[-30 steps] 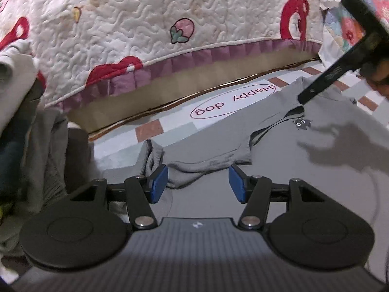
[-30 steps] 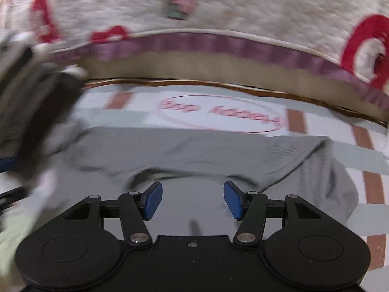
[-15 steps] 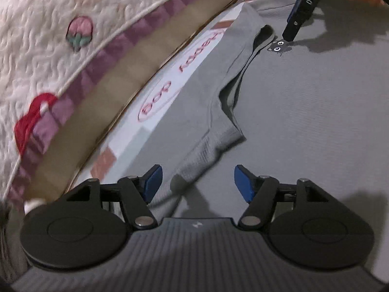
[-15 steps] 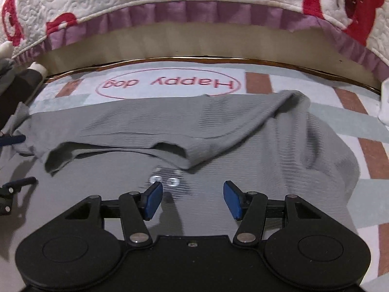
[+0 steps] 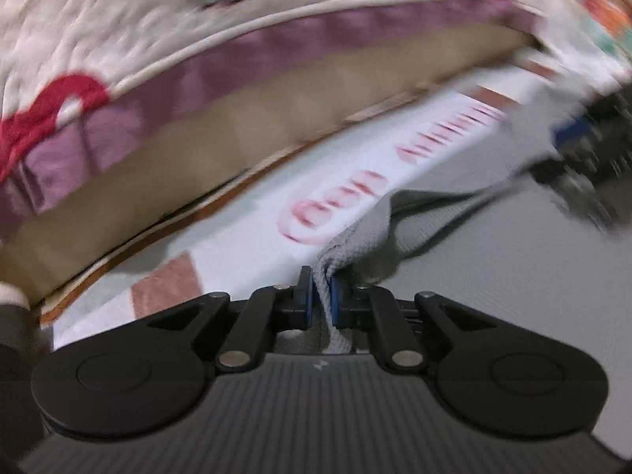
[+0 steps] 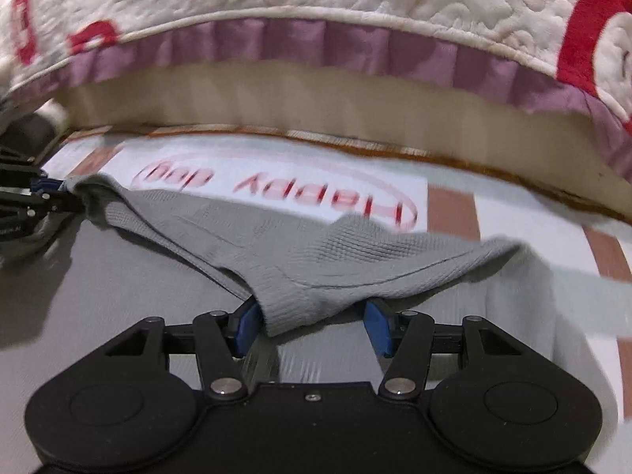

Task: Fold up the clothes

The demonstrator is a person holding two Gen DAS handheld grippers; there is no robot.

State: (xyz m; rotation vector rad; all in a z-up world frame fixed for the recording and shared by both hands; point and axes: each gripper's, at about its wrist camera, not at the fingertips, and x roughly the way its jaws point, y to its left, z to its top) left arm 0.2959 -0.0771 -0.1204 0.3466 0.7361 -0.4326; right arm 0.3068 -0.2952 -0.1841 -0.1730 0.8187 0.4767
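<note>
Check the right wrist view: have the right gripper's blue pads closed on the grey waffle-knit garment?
No: the right gripper stands open, its blue pads wide apart around a hanging fold of the grey waffle-knit garment.

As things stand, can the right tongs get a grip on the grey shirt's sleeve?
Probably yes. The right tongs stand open with the grey shirt sleeve's bunched edge already lying between the blue pads, nothing else in the way. The left tongs, whose jaws have just been closing, pinch the shirt's far end.
</note>
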